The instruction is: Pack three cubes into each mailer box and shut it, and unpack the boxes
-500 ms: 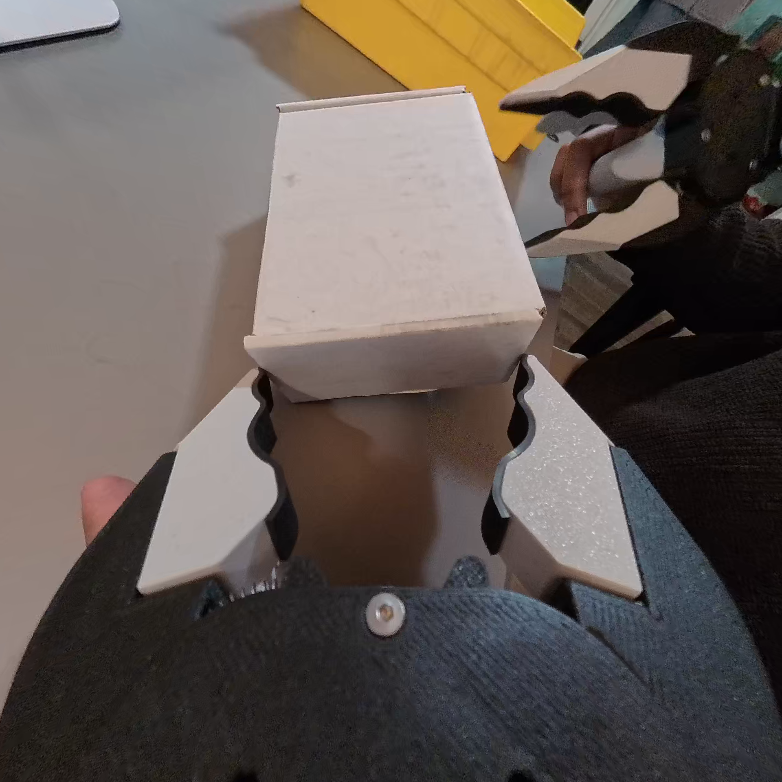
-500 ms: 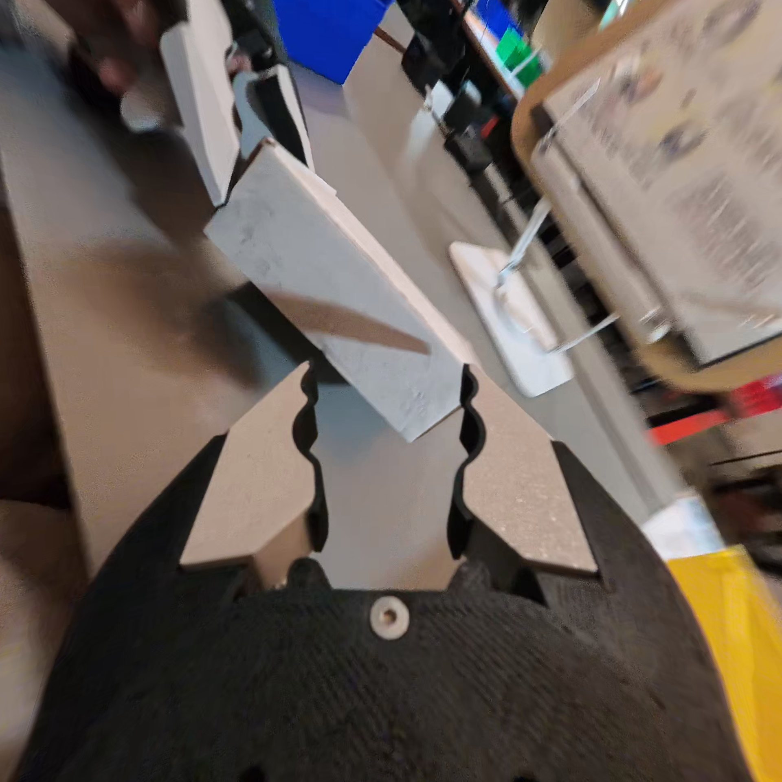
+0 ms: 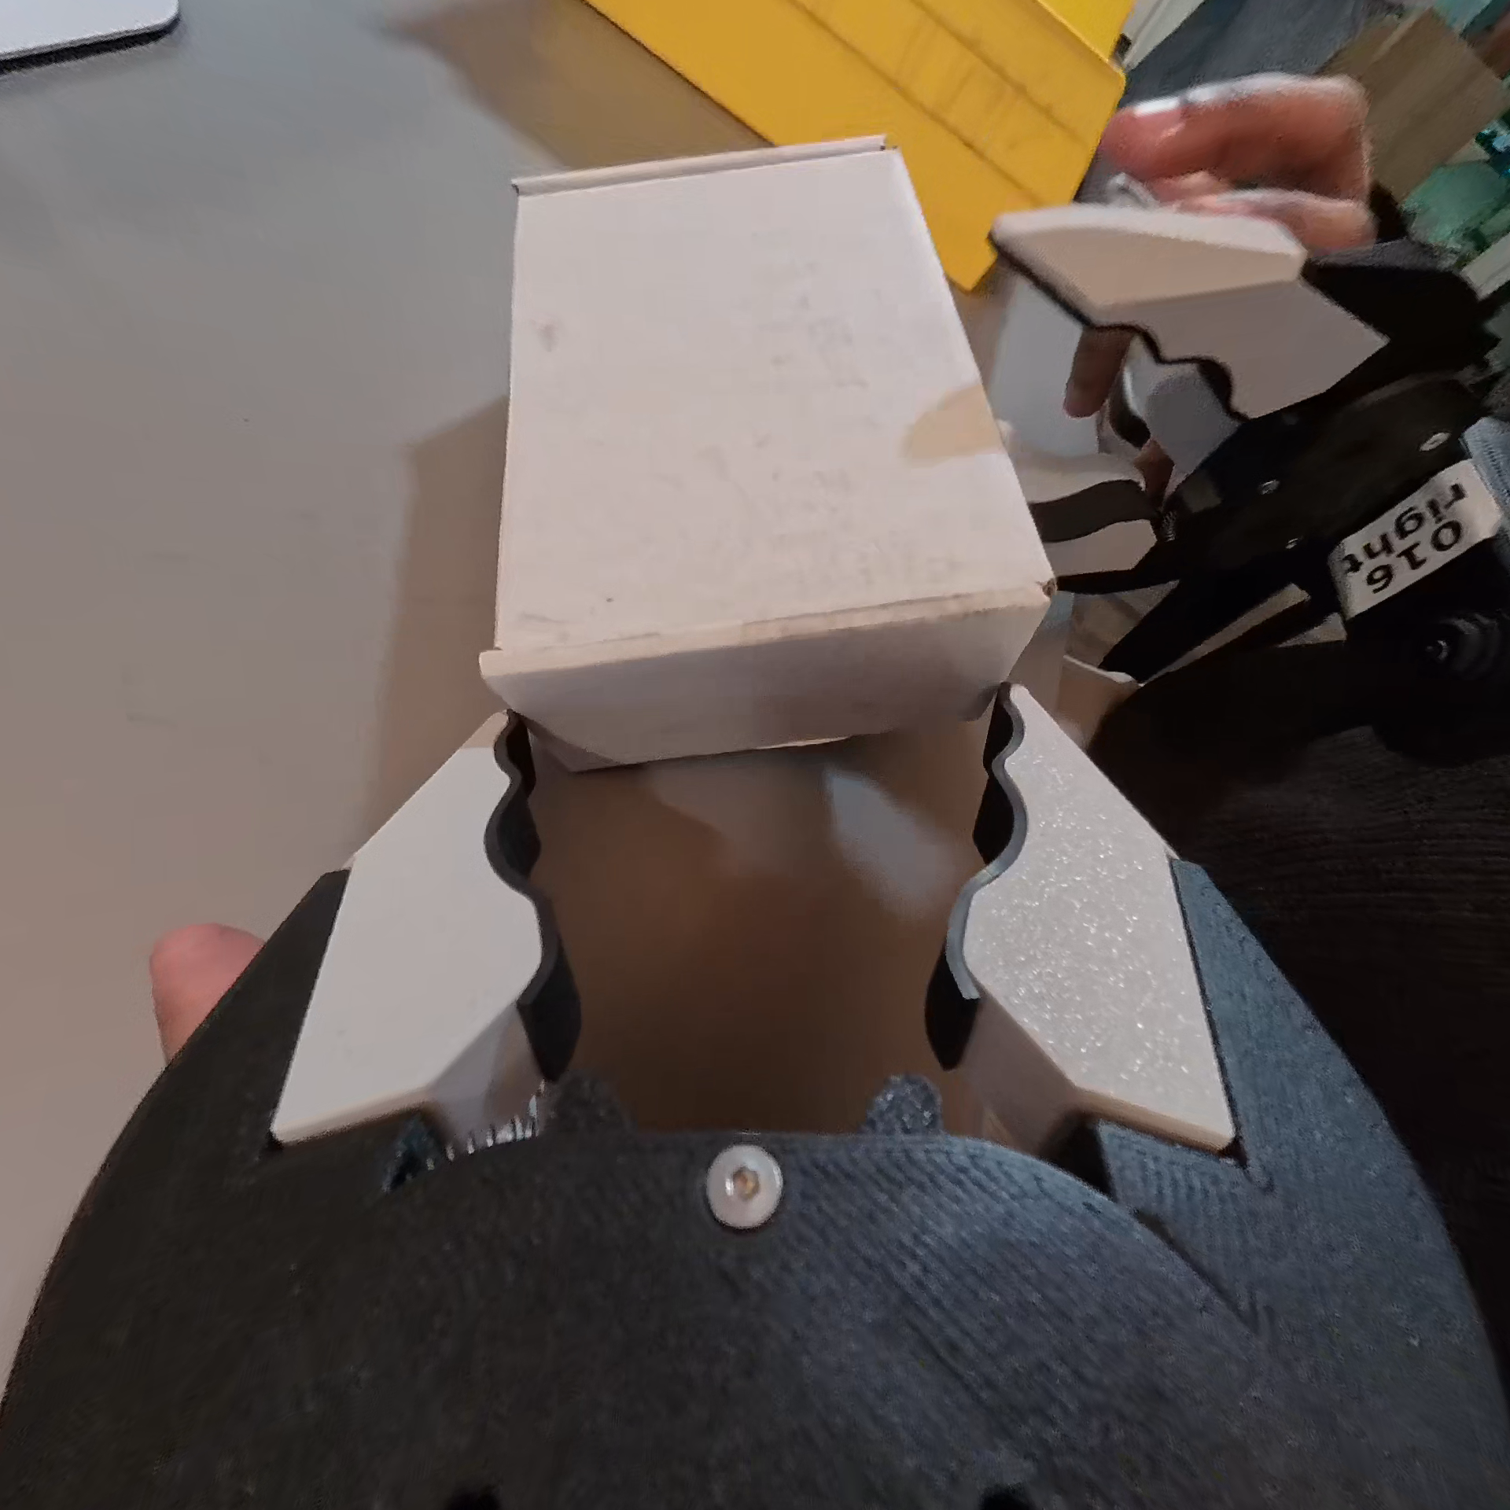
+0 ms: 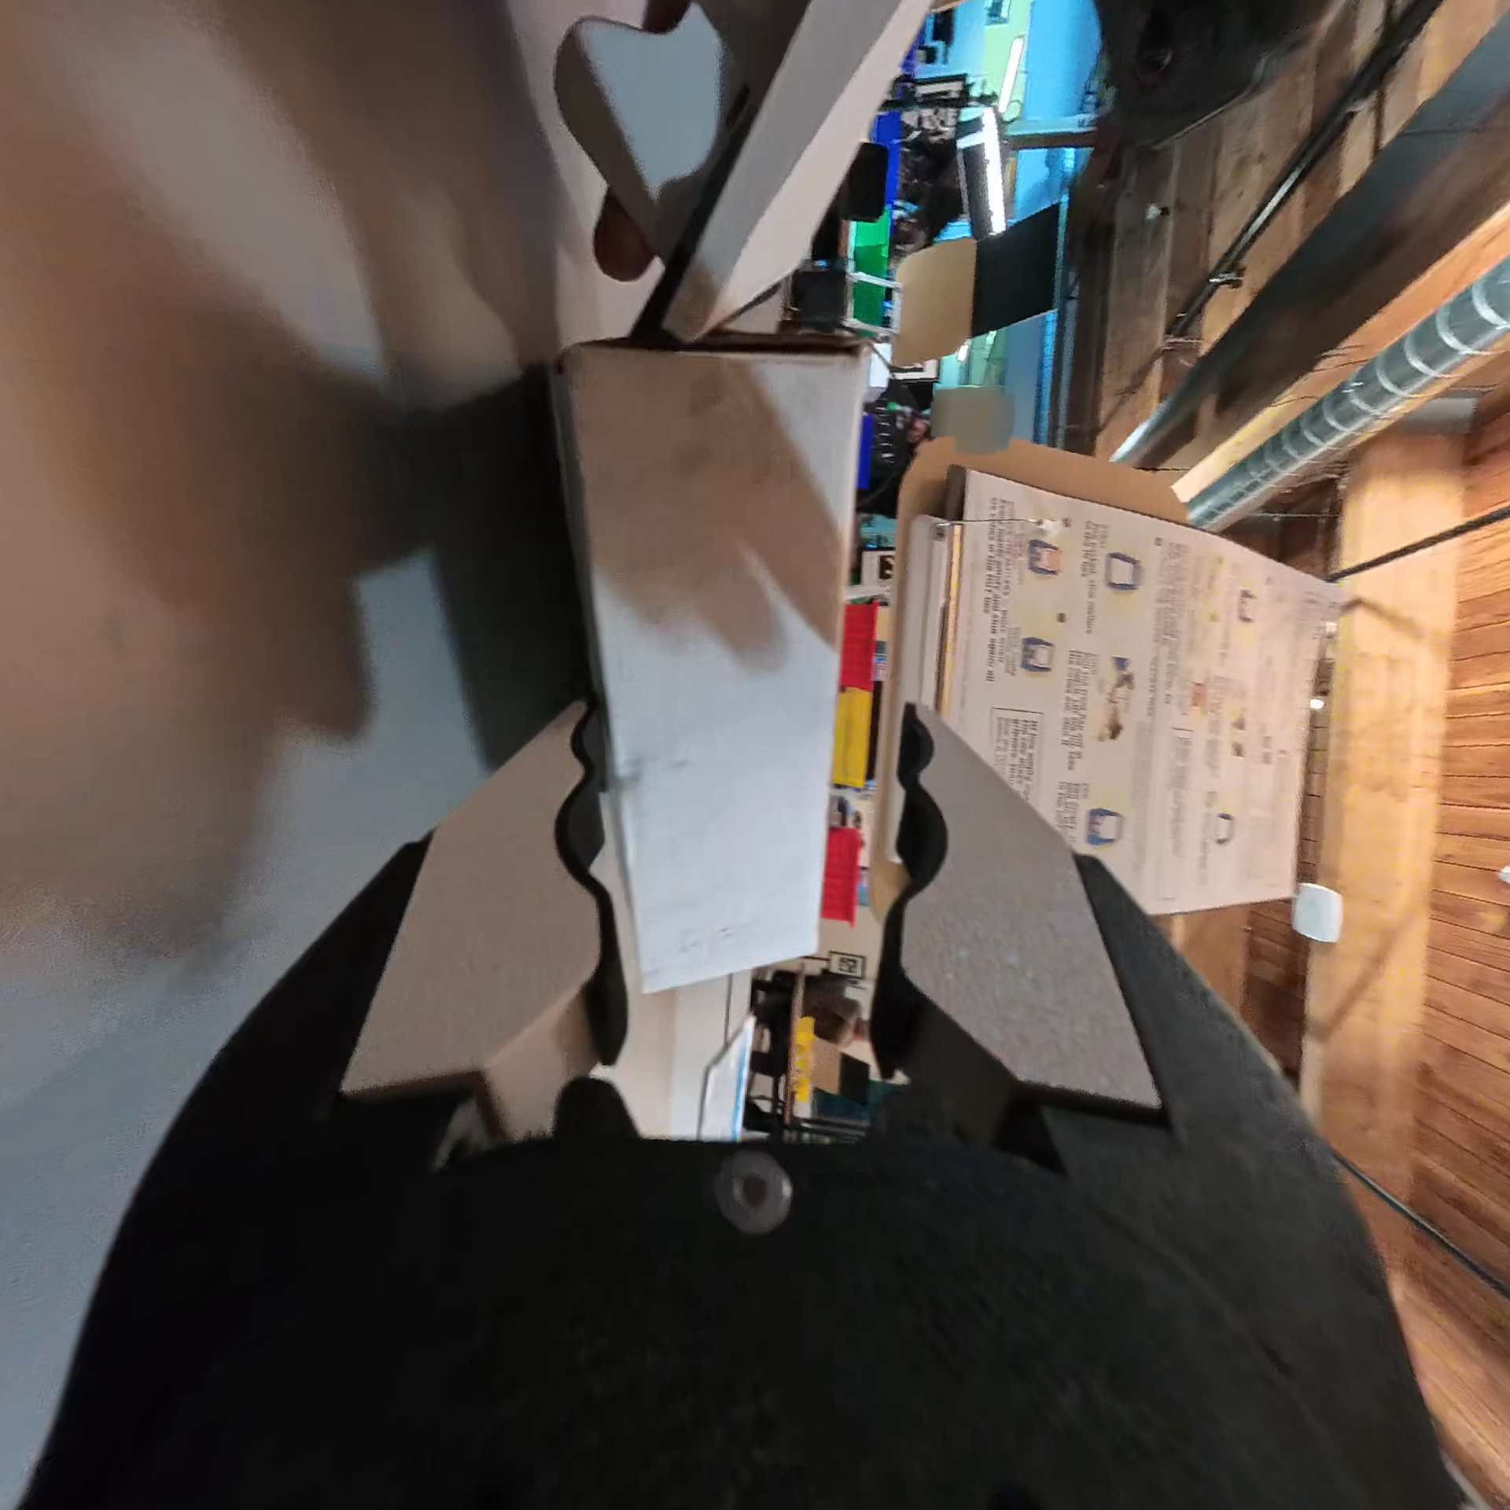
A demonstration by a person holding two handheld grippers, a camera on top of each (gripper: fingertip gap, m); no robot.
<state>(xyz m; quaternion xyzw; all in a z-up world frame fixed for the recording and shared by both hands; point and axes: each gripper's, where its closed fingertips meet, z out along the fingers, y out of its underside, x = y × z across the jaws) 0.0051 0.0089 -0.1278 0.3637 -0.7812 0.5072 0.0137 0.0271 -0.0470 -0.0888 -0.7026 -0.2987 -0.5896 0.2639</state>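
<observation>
Since the earlier frame, right gripper [image 3: 1144,425] rolled onto its side and drew in close to the white mailer box [image 3: 735,457]; box itself stayed put. Box sat closed on the grey table [image 3: 204,490], yellow bin [image 3: 899,106] just behind it. Right gripper's jaws were spread, straddling the box's near end, one finger [image 4: 523,858] touching its side. Left gripper [image 3: 756,727] held at the box's near end, jaws wide, tips flanking its corners, gripping nothing.
</observation>
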